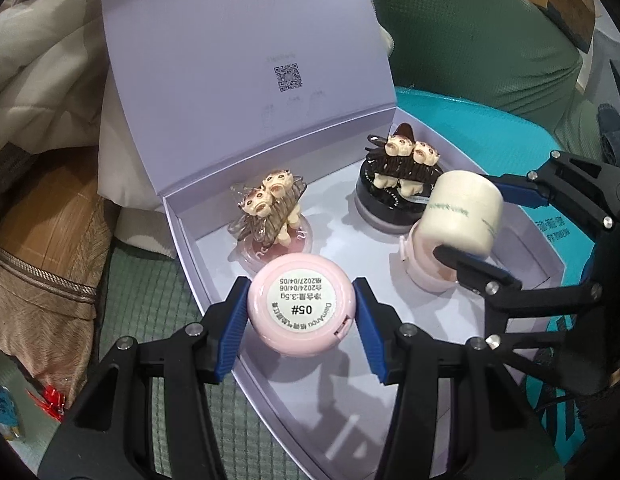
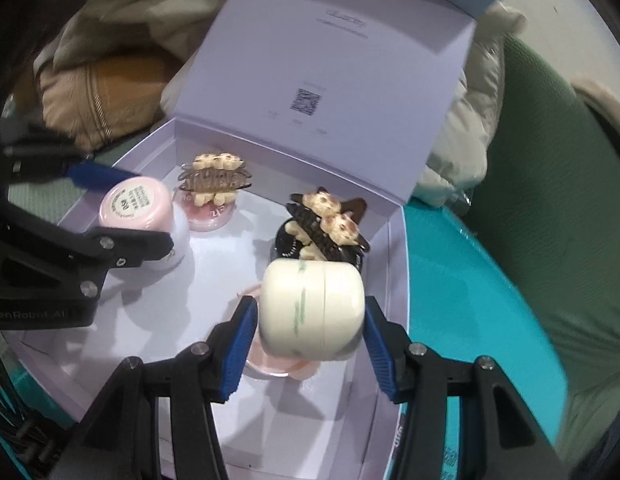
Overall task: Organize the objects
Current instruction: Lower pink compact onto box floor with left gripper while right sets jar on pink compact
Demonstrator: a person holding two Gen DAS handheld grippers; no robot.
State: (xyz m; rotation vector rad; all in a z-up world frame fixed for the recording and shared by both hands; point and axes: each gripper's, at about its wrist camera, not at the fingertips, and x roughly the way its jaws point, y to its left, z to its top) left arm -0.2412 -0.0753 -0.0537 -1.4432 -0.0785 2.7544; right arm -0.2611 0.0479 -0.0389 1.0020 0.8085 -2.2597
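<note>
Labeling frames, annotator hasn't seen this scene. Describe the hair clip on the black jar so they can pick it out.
Find the open lavender box with its lid standing up. Inside, at the back right, a black jar carries a dark brown hair clip topped with two cream bear faces. The other hair clip, back left on a pink disc, is translucent tan, not dark.

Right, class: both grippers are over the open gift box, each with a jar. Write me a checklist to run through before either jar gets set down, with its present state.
1. Left gripper clamped on the pink jar: ok.
2. Right gripper clamped on the cream jar: ok.
3. Box lid standing open: ok.
4. Free floor in the box for the pink jar: ok.
5. Spot under the cream jar free: not ok, a pink container sits there.
6. Both hair clips steady on their jars: cannot tell.
</note>
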